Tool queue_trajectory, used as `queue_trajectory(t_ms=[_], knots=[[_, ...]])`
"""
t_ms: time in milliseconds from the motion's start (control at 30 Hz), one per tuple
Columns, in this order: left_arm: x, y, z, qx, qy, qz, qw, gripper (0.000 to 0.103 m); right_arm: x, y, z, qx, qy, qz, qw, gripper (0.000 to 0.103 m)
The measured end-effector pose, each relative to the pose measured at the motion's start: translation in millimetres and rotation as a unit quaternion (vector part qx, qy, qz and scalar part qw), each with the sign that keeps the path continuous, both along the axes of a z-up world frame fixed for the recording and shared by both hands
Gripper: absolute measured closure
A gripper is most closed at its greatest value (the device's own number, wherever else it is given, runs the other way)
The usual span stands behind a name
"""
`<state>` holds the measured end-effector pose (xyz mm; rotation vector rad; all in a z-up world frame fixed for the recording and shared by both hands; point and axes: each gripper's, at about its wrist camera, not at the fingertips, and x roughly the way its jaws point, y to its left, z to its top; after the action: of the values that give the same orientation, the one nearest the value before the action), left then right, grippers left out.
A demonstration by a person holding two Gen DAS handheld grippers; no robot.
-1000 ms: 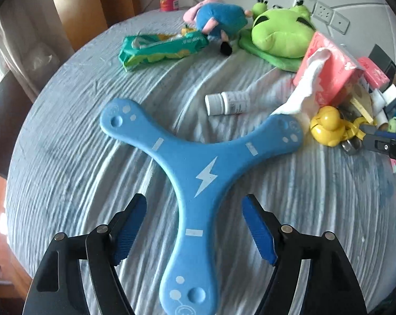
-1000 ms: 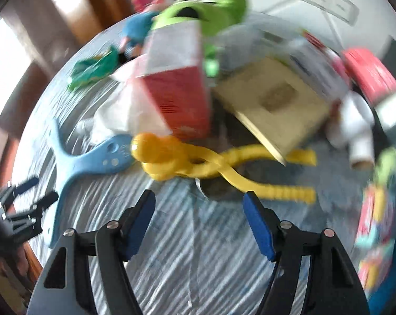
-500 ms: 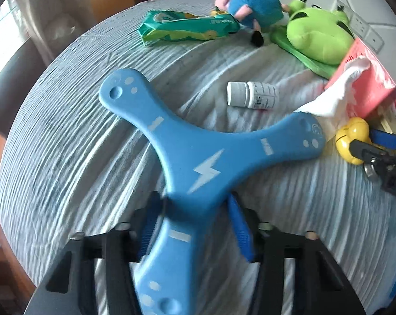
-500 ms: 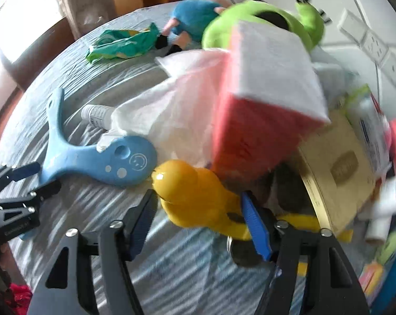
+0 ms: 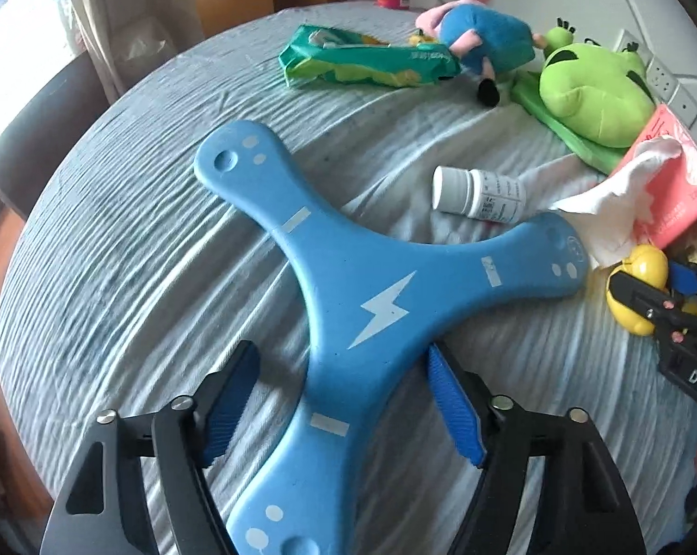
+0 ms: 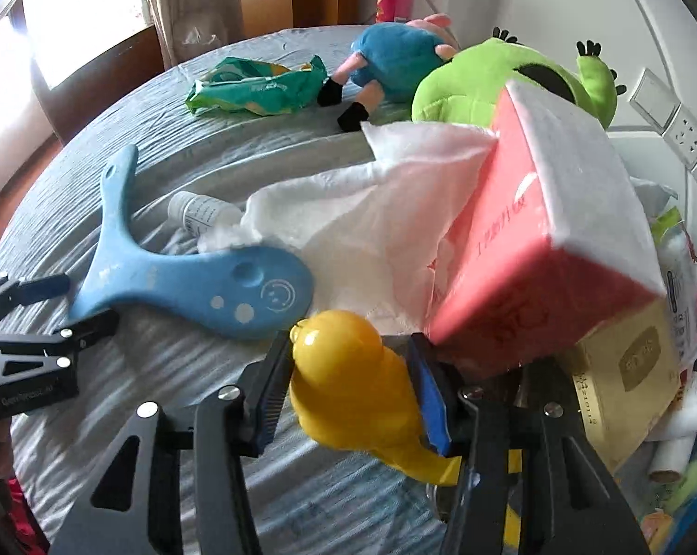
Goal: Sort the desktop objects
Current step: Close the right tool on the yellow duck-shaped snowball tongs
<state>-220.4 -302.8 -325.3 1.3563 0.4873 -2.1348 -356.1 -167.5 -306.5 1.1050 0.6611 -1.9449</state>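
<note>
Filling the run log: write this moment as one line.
left gripper: jaws open astride blue boomerang | right gripper: jaws shut on yellow duck toy | blue boomerang flat on grey cloth

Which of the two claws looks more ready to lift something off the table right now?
The right claw, probably. Its jaws already press both sides of the yellow plastic duck-headed tongs. The left claw stands open astride the blue three-armed foam boomerang, with a gap at its left pad.

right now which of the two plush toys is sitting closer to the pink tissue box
The green plush. It sits directly behind the pink tissue box, seemingly touching it, while the blue and pink plush lies farther back, next to the green wipes pack.
</note>
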Motion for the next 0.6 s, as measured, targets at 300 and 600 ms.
queue_trajectory(t_ms=[300,600], knots=[[-5,-8,-2,-0.001,-0.001,0.003,1.0000,0.029,4,-1,0,0.002,0.011,-0.010,1.000,0.054],[-3,-3,5,0.000,0.002,-0.007,1.0000,0.056,7,-2,-2,-0.012,0.018,-0.025,0.999,0.053]])
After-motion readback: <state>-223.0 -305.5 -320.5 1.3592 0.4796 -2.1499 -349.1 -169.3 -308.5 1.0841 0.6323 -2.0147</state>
